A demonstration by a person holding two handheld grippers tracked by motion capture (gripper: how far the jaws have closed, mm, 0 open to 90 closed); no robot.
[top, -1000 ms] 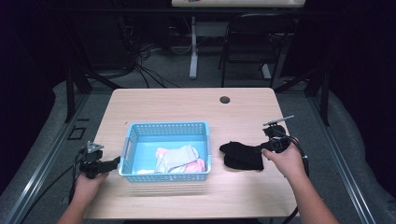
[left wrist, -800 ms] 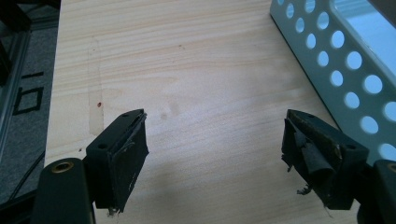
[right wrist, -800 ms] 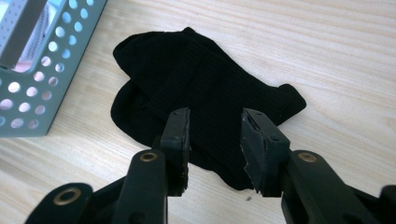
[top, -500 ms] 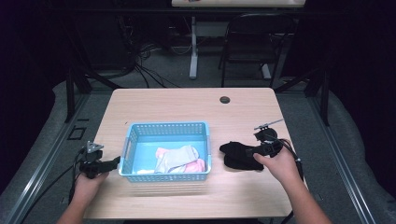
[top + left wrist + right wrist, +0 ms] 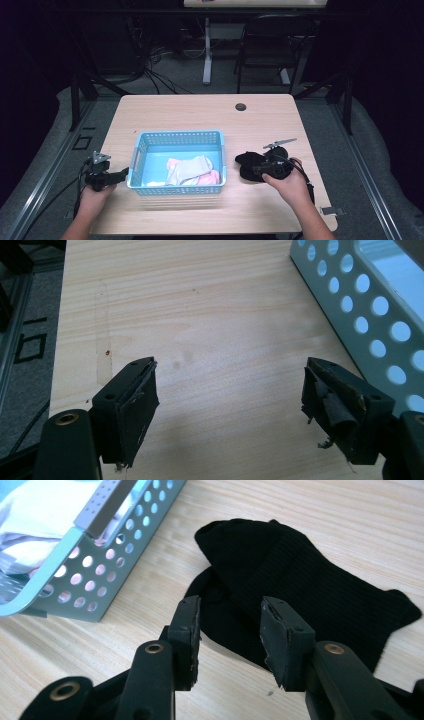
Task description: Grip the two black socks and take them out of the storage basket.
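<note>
Looked like the pick-up step: the right tool [image 5: 227,630] hung half open, holding nothing, over the near edge of the black sock [image 5: 300,585] lying on the desk [image 5: 200,110] at the basket's [image 5: 177,137] 3 o'clock, so next it probably needed to drop and pinch, while the left tool [image 5: 227,405] sat wide open and empty at 9 o'clock.

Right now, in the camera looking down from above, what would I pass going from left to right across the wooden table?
Left gripper held in a hand → light blue perforated plastic basket holding pale folded socks → black socks lying on the light wooden table → right gripper held in the other hand.
</note>
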